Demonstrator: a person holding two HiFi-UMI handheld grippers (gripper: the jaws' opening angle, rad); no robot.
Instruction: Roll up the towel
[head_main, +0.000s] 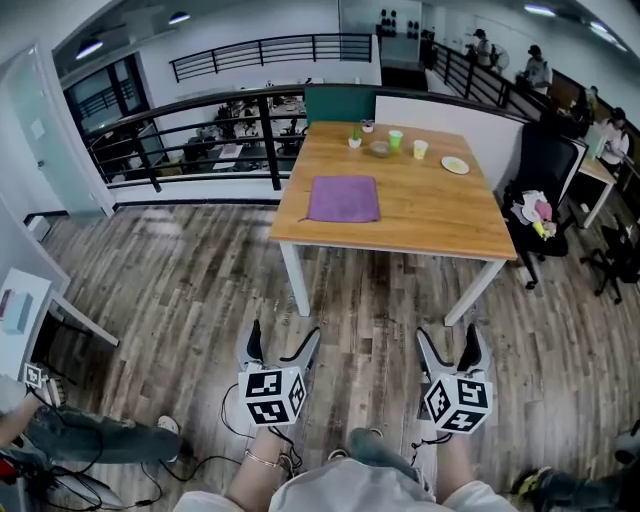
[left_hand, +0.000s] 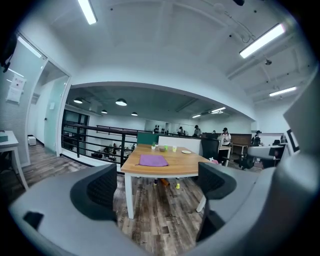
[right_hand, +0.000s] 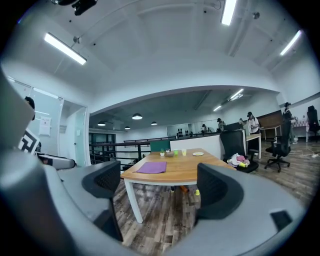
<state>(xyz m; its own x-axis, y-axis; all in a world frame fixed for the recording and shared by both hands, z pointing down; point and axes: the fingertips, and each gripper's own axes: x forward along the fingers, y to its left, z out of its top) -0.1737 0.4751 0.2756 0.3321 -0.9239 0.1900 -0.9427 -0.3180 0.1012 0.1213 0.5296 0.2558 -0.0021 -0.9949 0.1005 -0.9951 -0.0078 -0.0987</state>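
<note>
A purple towel (head_main: 343, 198) lies flat and unfolded on the near left part of a wooden table (head_main: 420, 215). It also shows as a purple patch on the table in the left gripper view (left_hand: 152, 160) and in the right gripper view (right_hand: 151, 167). Both grippers hang over the wood floor well short of the table. My left gripper (head_main: 282, 345) stands open with nothing between its jaws, pointing at the table (left_hand: 155, 172). My right gripper (head_main: 453, 347) is open and empty too (right_hand: 160, 187).
At the table's far end stand small cups (head_main: 396, 139), a bowl (head_main: 380, 149), a little plant (head_main: 355, 137) and a plate (head_main: 455, 165). A black chair (head_main: 545, 190) with items on it is right of the table. A railing (head_main: 200, 135) runs behind. A white desk (head_main: 25, 315) stands at left.
</note>
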